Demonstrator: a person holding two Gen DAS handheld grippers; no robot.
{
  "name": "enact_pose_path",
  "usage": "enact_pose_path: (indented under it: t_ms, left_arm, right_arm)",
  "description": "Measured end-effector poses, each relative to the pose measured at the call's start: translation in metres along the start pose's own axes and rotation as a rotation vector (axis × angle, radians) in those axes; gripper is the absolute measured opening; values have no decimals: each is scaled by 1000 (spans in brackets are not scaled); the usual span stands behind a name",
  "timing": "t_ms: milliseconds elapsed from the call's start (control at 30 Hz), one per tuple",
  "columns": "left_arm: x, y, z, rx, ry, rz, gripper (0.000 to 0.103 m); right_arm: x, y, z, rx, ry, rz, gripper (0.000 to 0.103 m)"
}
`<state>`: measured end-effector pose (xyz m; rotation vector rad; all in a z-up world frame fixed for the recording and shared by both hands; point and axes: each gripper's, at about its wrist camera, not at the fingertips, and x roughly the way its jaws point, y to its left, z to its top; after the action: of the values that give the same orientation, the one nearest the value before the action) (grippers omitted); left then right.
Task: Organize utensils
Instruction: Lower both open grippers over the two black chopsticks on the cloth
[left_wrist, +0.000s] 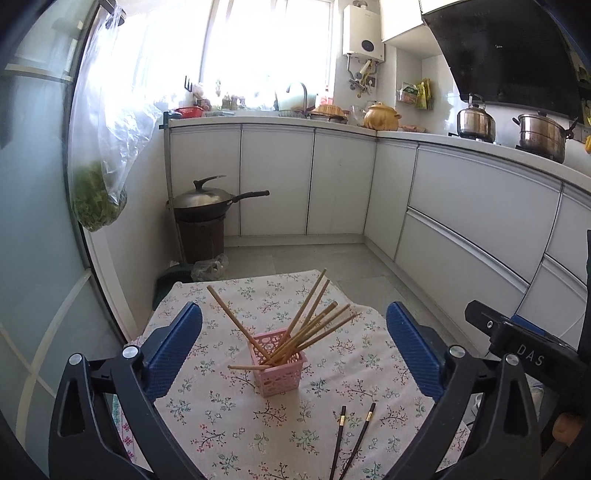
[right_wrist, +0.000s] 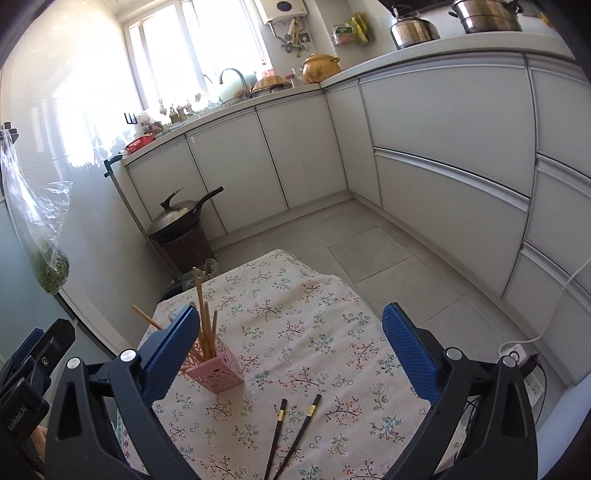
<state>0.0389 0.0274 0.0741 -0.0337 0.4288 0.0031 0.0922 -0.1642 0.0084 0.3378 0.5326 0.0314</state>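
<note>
A pink lattice basket (left_wrist: 279, 371) stands upright on the floral tablecloth (left_wrist: 229, 417) and holds several wooden chopsticks (left_wrist: 306, 325) that fan out of its top. One wooden chopstick (left_wrist: 243, 367) sticks out of the basket's side to the left. Two black chopsticks (left_wrist: 349, 439) lie side by side on the cloth in front of the basket. My left gripper (left_wrist: 293, 343) is open and empty, above the table with the basket between its fingers' line of sight. My right gripper (right_wrist: 290, 343) is open and empty; the basket (right_wrist: 218, 369) sits by its left finger and the black chopsticks (right_wrist: 291, 432) lie below it.
The small table stands in a kitchen with white cabinets (left_wrist: 332, 184) at the back and right. A wok on a brown bin (left_wrist: 205, 210) stands on the floor at the far left. A plastic bag of greens (left_wrist: 98, 199) hangs at the left. A power strip (right_wrist: 517, 350) lies on the floor at the right.
</note>
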Motion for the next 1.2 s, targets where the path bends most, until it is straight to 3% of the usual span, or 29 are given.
enact_pose_path:
  t_ms: [133, 233, 467, 567, 800, 900, 1033, 1167, 1200]
  left_arm:
    - [16, -9, -14, 30, 73, -6, 96]
    - [40, -21, -31, 64, 180, -28, 96]
    - [129, -50, -101, 131, 575, -107, 96]
    - [162, -57, -125, 128, 690, -94, 96]
    - [210, -71, -147, 84, 801, -95, 94]
    - [229, -70, -151, 49, 848, -105, 82]
    - [249, -71, -163, 29, 909, -114, 54]
    - [258, -77, -168, 69, 905, -91, 49]
    - [258, -78, -168, 85, 902, -81, 44]
  right_arm:
    - [10, -23, -11, 45, 55, -30, 96]
    - [22, -47, -19, 120, 117, -58, 96]
    - [50, -103, -36, 309, 275, -111, 96]
    - [59, -115, -41, 357, 322, -96, 96]
    - [60, -135, -46, 414, 358, -90, 96]
    - [61, -141, -46, 444, 370, -77, 96]
    - [65, -142, -47, 441, 389, -72, 96]
    - [69, -142, -49, 439, 406, -77, 96]
    - [70, -143, -50, 440, 411, -78, 96]
